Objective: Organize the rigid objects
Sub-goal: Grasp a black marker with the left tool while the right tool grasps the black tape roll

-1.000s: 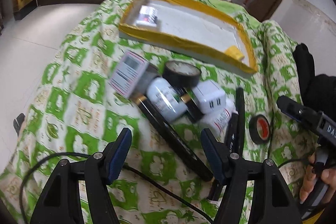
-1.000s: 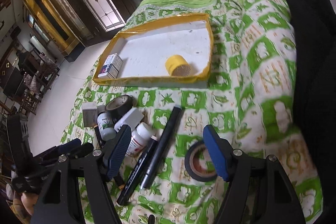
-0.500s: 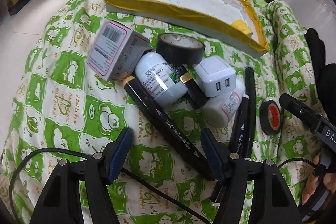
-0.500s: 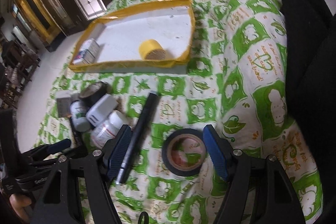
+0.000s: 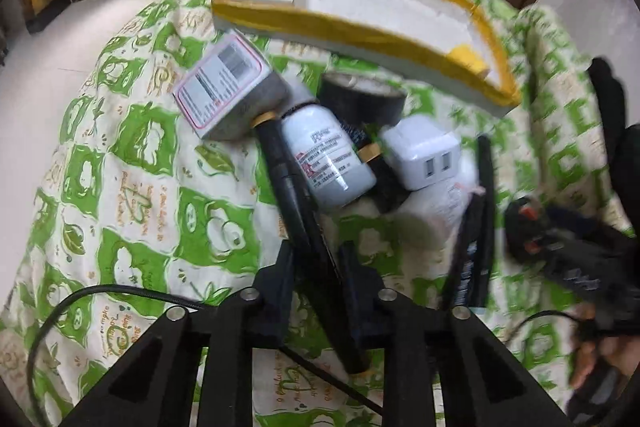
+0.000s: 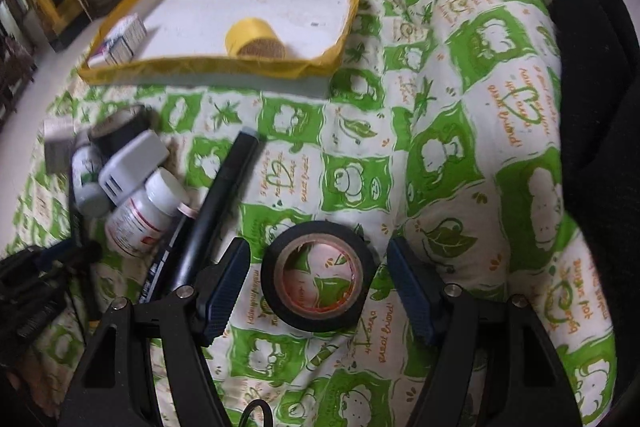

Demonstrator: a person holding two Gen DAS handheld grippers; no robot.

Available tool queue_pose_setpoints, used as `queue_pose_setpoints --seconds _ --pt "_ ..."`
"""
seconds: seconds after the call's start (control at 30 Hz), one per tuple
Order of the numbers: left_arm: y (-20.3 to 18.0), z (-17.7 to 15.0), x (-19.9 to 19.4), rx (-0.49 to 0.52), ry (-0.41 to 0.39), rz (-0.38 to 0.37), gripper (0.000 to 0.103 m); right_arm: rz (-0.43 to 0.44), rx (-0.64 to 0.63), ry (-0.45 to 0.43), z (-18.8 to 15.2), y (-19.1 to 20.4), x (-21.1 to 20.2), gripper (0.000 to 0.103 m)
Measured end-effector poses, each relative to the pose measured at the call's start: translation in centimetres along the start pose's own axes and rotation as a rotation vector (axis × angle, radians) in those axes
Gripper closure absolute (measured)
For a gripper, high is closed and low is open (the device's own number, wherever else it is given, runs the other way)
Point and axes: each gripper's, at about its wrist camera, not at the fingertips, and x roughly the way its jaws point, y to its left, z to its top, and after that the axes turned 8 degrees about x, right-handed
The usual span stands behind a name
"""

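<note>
- Your left hand-held gripper [image 5: 316, 259] has just been closing, and its jaws now pinch the long black marker [image 5: 298, 211] near its lower half. The marker lies on the green-and-white quilt [image 5: 132, 163], its gold-banded top end tucked between the barcode box [image 5: 228, 89] and the white bottle [image 5: 326, 157].
- Lift that marker straight up, I'd say. Drag it sideways and the bottle will likely roll.
- Middle of the pile: a white charger [image 5: 424, 157] rests against a black tape roll [image 5: 360, 97]. All hard, smooth pieces.
- Your right hand-held gripper [image 6: 318, 285] stands wide, pads clear on both sides of the black tape ring [image 6: 318, 275], which lies flat on the quilt.
- Come down level, then squeeze across the ring's outer wall.
- The yellow-rimmed tray [image 6: 336, 55] sits beyond, already holding a small carton [image 6: 124, 37] and a yellow tape roll [image 6: 254, 39].
</note>
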Motion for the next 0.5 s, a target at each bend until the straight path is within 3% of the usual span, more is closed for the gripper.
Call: queue_pose_setpoints --seconds 0.13,0.23,0.3,0.43,0.5 --pt "-0.5 -0.1 -0.6 0.033 -0.025 -0.031 0.087 -0.056 -0.046 0.025 0.0 0.7 1.1 0.032" --pt "-0.3 -0.3 -0.4 0.027 -0.001 -0.028 0.087 -0.054 -0.066 0.031 -0.1 1.0 1.3 0.041" --pt "-0.1 -0.2 -0.1 0.018 0.022 -0.028 0.087 -0.017 -0.066 0.021 -0.2 1.0 0.9 0.041" --pt "0.0 -0.2 0.6 0.017 0.043 -0.017 0.087 0.138 -0.097 0.002 -0.5 2.1 -0.7 0.041" --pt "-0.3 -0.1 0.8 0.018 0.041 -0.015 0.087 0.155 -0.119 -0.007 -0.7 2.7 -1.1 0.041"
